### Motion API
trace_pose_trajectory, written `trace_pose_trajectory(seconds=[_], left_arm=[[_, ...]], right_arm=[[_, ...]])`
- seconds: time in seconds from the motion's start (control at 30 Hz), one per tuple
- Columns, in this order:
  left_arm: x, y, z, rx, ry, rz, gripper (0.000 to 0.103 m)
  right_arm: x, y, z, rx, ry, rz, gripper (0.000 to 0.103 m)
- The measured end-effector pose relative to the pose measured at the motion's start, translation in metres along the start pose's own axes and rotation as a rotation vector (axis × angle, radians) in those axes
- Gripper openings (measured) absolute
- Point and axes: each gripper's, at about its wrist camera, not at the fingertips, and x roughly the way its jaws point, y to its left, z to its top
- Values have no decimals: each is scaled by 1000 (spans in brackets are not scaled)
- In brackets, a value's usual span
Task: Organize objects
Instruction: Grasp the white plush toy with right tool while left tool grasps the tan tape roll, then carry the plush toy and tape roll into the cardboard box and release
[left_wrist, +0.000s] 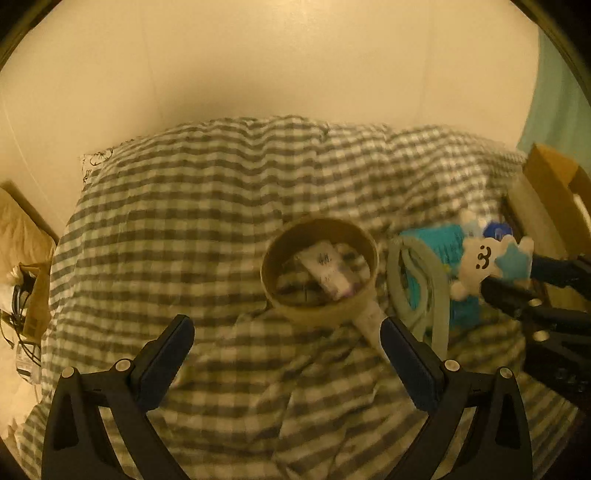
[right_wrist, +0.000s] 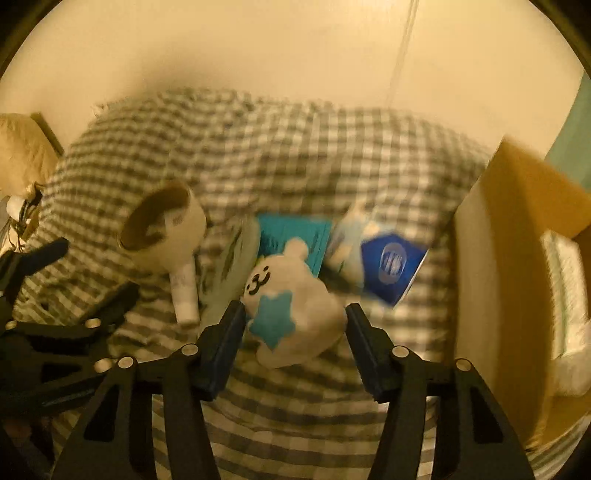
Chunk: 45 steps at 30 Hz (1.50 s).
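Observation:
A white plush bear with a blue star (right_wrist: 295, 310) sits between the fingers of my right gripper (right_wrist: 295, 314), which is shut on it above the checked bedcover (right_wrist: 295, 155). The bear also shows in the left wrist view (left_wrist: 487, 262). My left gripper (left_wrist: 288, 328) is open and empty, just in front of a brown cardboard ring (left_wrist: 319, 269) with a white tube (left_wrist: 328, 267) lying through it. The ring (right_wrist: 162, 221) and tube (right_wrist: 184, 291) show left of the bear.
A teal booklet (right_wrist: 295, 236), a pale green strap (left_wrist: 417, 284) and a blue packet (right_wrist: 391, 266) lie on the cover behind the bear. An open cardboard box (right_wrist: 517, 258) stands at the right. A cream wall is behind the bed.

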Motion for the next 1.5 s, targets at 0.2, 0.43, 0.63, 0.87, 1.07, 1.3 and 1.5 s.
trace_pose_trajectory(seconds=[0.2, 0.43, 0.63, 0.87, 1.07, 1.3, 1.5], left_arm=[[15, -8, 18, -15, -11, -71, 103], [52, -18, 21, 6, 55, -53, 103], [66, -12, 25, -29, 98, -86, 103], [60, -18, 22, -7, 93, -130, 89], [39, -18, 17, 11, 94, -112, 86], [-36, -16, 14, 5, 22, -86, 85], [-120, -18, 31, 14, -91, -87, 85]], right_arm=[[-12, -7, 31, 13, -81, -21, 54], [5, -14, 15, 52, -74, -39, 54], [9, -16, 13, 54, -68, -18, 54], [9, -16, 10, 56, -71, -11, 54], [-3, -12, 4, 37, -92, -10, 54], [-51, -4, -1, 10, -144, -1, 54], [-128, -8, -1, 4, -242, 14, 54]])
